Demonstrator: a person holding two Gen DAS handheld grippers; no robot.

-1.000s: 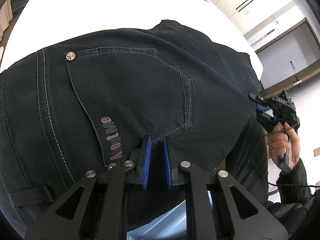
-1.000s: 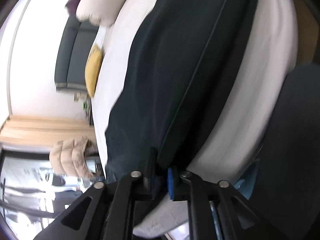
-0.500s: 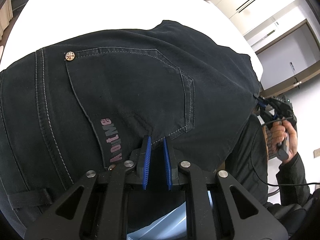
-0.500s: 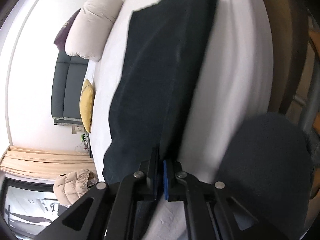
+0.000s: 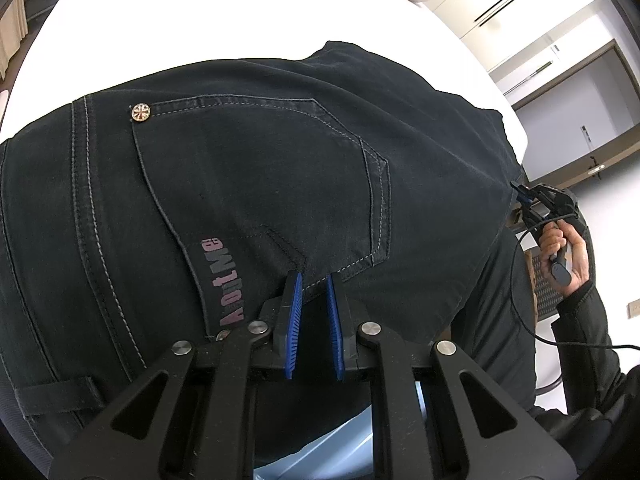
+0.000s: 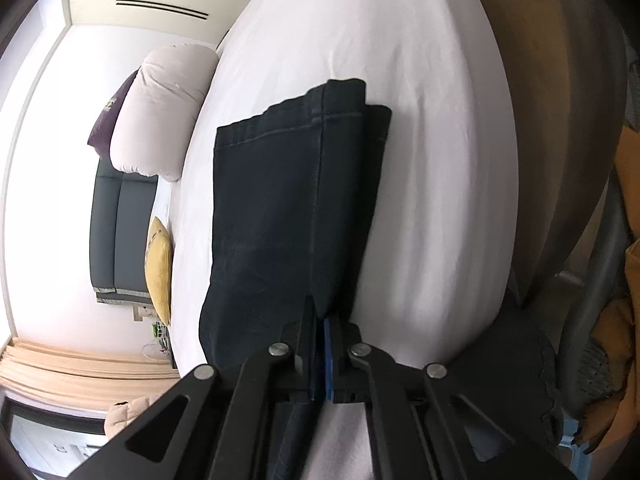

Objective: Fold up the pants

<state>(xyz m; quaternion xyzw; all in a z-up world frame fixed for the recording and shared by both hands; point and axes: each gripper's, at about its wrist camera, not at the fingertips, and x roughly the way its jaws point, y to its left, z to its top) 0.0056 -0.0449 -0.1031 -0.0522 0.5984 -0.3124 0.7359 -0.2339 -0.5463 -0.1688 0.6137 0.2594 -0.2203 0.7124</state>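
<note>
Dark navy jeans [image 5: 248, 184] lie on a white bed [image 5: 168, 20]. The left wrist view shows their seat with a back pocket, a metal rivet and pink lettering. My left gripper [image 5: 313, 280] is shut on the jeans' fabric at the pocket's lower edge. The right wrist view shows the stacked leg ends [image 6: 296, 184] lying flat on the sheet [image 6: 420, 120], hems at the far end. My right gripper [image 6: 323, 314] is shut on the near edge of the legs. It also shows in the left wrist view [image 5: 524, 200] at the jeans' far right edge.
A white pillow [image 6: 164, 108] and a purple one lie at the bed's head. A grey sofa [image 6: 116, 236] with a yellow cushion [image 6: 158, 268] stands beyond the bed. The bed's brown frame [image 6: 560, 128] and a chair are at the right.
My right gripper has swung and pulled back along the legs, so the hems have come into its view. The left gripper has stayed on the pocket edge.
</note>
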